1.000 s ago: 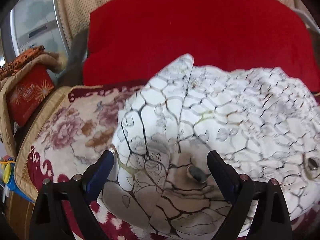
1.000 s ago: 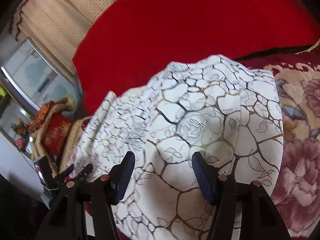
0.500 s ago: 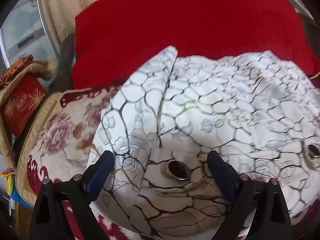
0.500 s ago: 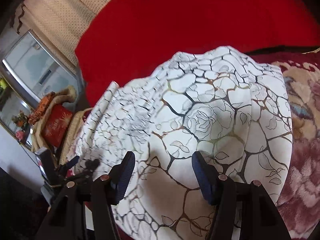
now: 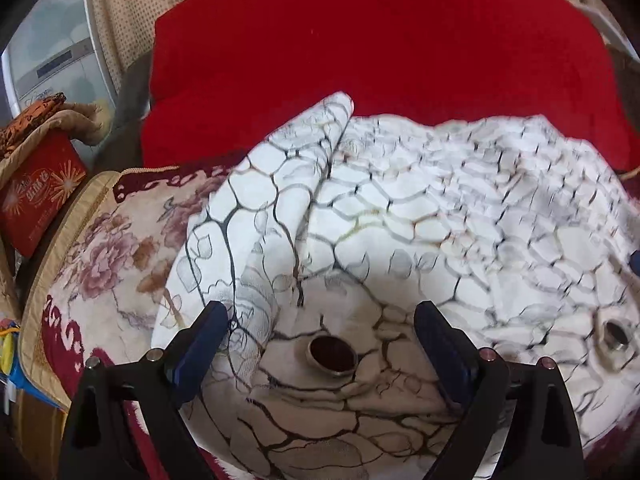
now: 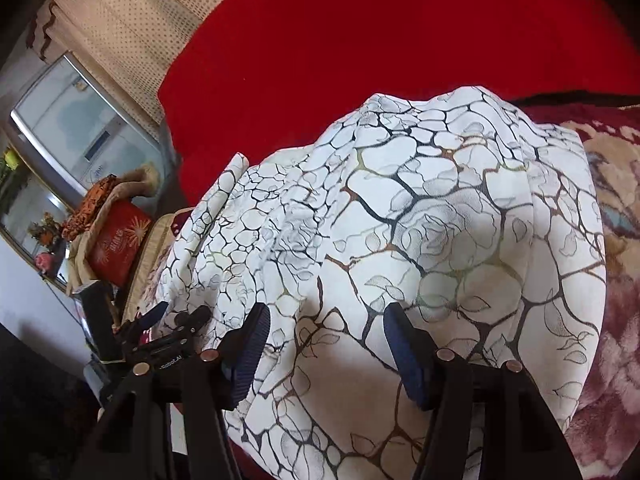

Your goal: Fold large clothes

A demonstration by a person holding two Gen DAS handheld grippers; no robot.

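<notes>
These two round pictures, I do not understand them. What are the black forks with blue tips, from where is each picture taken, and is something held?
Each picture comes from a small camera mounted on a hand-held two-finger gripper, looking forward along its fingers. One shows the left gripper, the other the right gripper. Both are open and hold nothing. Under them lies a white cloth with a dark vein pattern and metal eyelets, spread over a floral blanket. Behind is a red cushion.

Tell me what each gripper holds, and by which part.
Nothing: left gripper and right gripper stand open above the white patterned cloth.
</notes>
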